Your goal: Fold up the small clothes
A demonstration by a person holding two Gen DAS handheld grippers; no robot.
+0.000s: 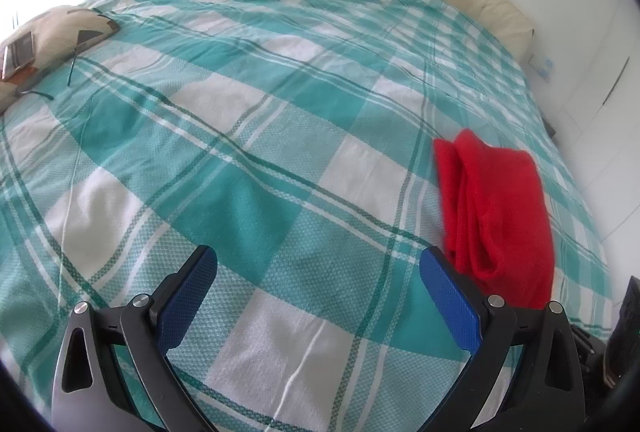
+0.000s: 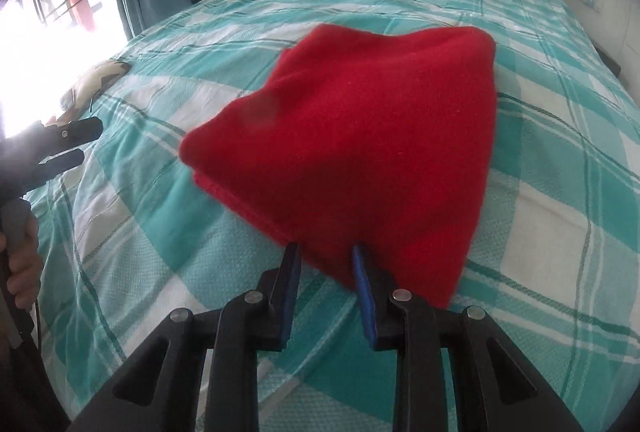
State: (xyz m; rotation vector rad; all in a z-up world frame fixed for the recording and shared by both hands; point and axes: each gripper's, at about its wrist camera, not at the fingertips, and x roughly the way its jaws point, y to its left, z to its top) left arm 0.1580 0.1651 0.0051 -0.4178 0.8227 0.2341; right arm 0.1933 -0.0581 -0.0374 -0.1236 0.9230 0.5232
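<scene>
Red garment (image 2: 360, 151) is already folded into a thick bundle; the right gripper (image 2: 326, 256) pinches its near edge and holds it partly lifted above the checked bedspread (image 2: 560, 232). The left gripper (image 1: 318, 264) has its jaws wide apart and holds nothing, with the bundle just beside it. I judge the fold nearly finished. Next, the bundle needs to be laid flat and let go, perhaps pressed smooth.
</scene>
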